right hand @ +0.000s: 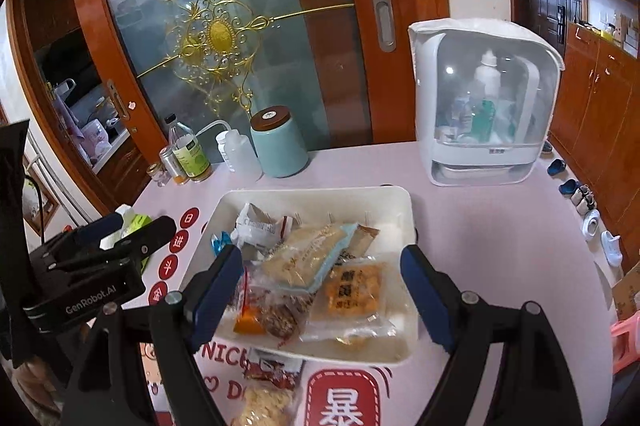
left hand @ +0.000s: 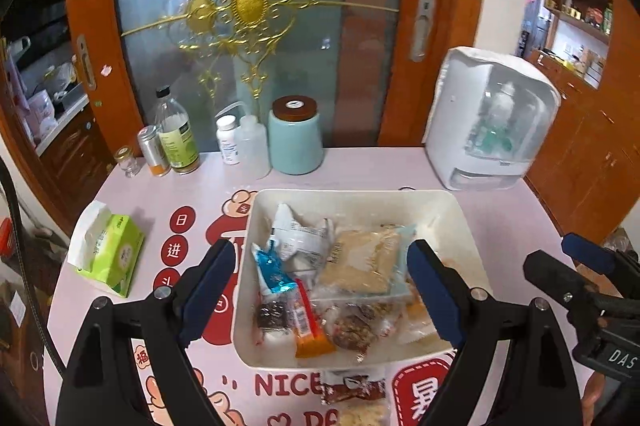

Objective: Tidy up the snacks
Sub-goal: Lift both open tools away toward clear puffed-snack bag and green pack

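Your left gripper (left hand: 320, 290) hangs above the white tray (left hand: 360, 197), its blue-padded fingers (left hand: 212, 286) spread wide with nothing between them; the left one sits over the tray's nine o'clock edge. Your right gripper (right hand: 324, 290) is likewise spread wide and empty, hovering over the near half of the same tray, with the left gripper showing at its nine o'clock.

The tray sits in the middle of the pink printed surface (left hand: 500, 218) and holds a heap of snacks: a white crumpled packet (left hand: 296, 230) toward twelve o'clock, a large beige packet (left hand: 364, 262) at the centre, a blue wrapper (left hand: 272, 270) at nine o'clock, an orange bar (left hand: 310, 326) and dark clear-wrapped pieces (left hand: 352, 330) near six o'clock. In the right wrist view an orange cracker packet (right hand: 352, 290) lies at the tray's five o'clock.

Just outside the tray's six o'clock rim, a brown-topped packet (left hand: 352, 390) lies on the surface.

A green tissue pack (left hand: 108, 250) rests at nine o'clock, well apart from the tray. At twelve o'clock stand a teal jar (left hand: 294, 137) and several bottles (left hand: 176, 133); a white cabinet (left hand: 488, 117) stands at two o'clock.
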`<state>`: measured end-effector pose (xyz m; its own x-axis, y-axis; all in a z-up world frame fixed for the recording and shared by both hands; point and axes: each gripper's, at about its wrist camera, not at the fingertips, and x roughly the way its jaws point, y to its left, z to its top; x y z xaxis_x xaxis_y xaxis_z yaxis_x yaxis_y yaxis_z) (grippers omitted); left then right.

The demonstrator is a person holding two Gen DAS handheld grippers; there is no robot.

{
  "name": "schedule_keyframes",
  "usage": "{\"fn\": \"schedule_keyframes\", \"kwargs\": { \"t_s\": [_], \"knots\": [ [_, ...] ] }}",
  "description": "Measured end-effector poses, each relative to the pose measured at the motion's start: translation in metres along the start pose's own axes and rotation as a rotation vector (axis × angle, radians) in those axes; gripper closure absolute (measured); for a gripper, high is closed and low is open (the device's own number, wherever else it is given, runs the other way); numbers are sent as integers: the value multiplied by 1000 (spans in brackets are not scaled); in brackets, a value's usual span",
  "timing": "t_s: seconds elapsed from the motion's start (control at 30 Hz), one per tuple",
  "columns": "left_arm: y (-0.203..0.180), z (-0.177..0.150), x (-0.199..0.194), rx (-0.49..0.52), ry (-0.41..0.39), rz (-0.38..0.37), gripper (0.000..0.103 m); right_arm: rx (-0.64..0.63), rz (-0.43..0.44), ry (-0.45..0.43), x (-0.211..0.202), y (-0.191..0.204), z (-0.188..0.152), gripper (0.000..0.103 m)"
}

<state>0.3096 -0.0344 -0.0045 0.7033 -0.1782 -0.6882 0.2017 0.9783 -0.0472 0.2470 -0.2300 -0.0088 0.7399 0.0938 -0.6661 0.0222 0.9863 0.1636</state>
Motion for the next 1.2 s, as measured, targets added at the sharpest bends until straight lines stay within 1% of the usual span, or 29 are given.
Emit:
{"fn": "schedule_keyframes", "kwargs": {
  "t_s": [0.17, 0.3, 0.47, 0.63, 0.77, 0.93, 1.03, 1.2],
  "knots": [
    [-21, -10, -21, 35, -12, -27, 16, -1, -23, -1, -23, -16, -16, 21],
    [-34, -20, -36, 61, -16, -40, 16, -9, -67, 18, -40, -36, -35, 21],
    [-49, -39, -52, 89, -4, -50, 16, 4, -132, 59, -59, -71, -64, 21],
    [-60, -60, -55, 109, 24, -46, 16, 25, -192, 119, -71, -105, -105, 21],
    [-69, -88, -43, 135, 81, -30, 16, 41, -218, 181, -70, -125, -139, 21],
    [-68, -126, -18, 120, 174, -40, 16, 65, -251, 256, -61, -140, -184, 21],
    [-64, -150, 1, 105, 243, -36, 16, 80, -253, 300, -54, -145, -209, 21],
    [-56, -180, 26, 71, 328, -16, 16, 110, -243, 346, -45, -148, -237, 21]
  ]
}}
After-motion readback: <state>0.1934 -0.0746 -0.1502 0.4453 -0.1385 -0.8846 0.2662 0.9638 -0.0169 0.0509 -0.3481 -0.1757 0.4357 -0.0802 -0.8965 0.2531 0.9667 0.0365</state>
